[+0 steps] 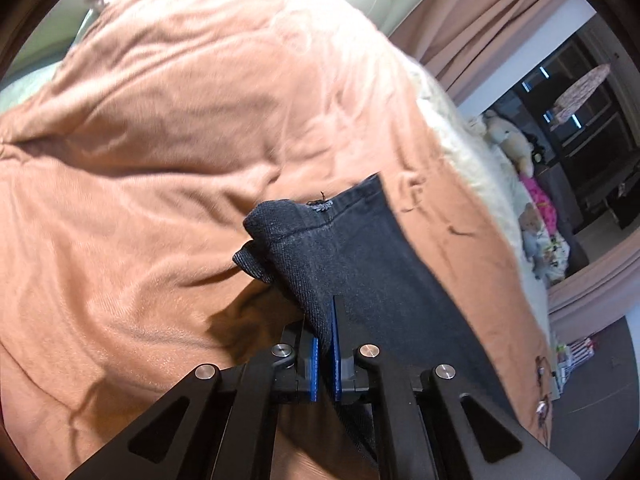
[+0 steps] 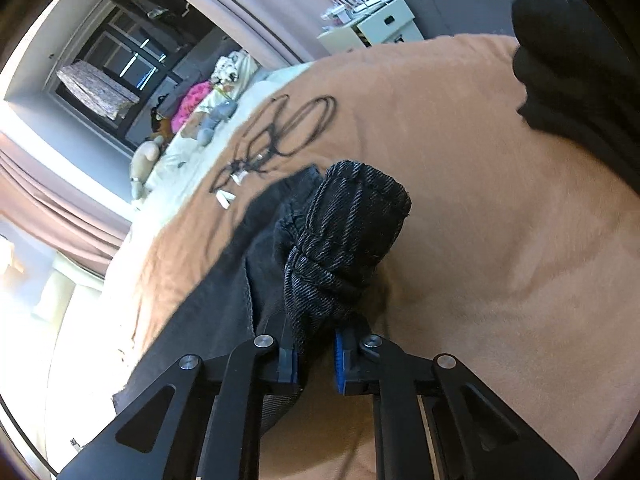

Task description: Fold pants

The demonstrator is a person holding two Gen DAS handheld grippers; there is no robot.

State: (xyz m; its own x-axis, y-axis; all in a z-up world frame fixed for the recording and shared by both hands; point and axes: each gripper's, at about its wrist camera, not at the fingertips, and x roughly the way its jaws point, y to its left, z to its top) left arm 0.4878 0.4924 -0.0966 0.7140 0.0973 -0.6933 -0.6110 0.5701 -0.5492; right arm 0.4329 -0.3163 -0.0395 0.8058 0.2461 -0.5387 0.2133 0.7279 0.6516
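Dark grey denim pants (image 1: 360, 256) lie on an orange blanket (image 1: 160, 140) that covers a bed. My left gripper (image 1: 325, 344) is shut on a fold of the pants near a hemmed edge and lifts it off the blanket. In the right wrist view my right gripper (image 2: 316, 352) is shut on a bunched roll of the same pants (image 2: 348, 232), held above the blanket (image 2: 500, 240). The rest of the fabric trails down to the left (image 2: 224, 280).
A coiled black cable (image 2: 288, 128) lies on the blanket beyond the pants. Stuffed toys (image 2: 200, 108) sit along the bed's far edge. A white bedside box (image 2: 372, 24) stands beyond the bed. A dark shape (image 2: 572, 72) hangs at the upper right.
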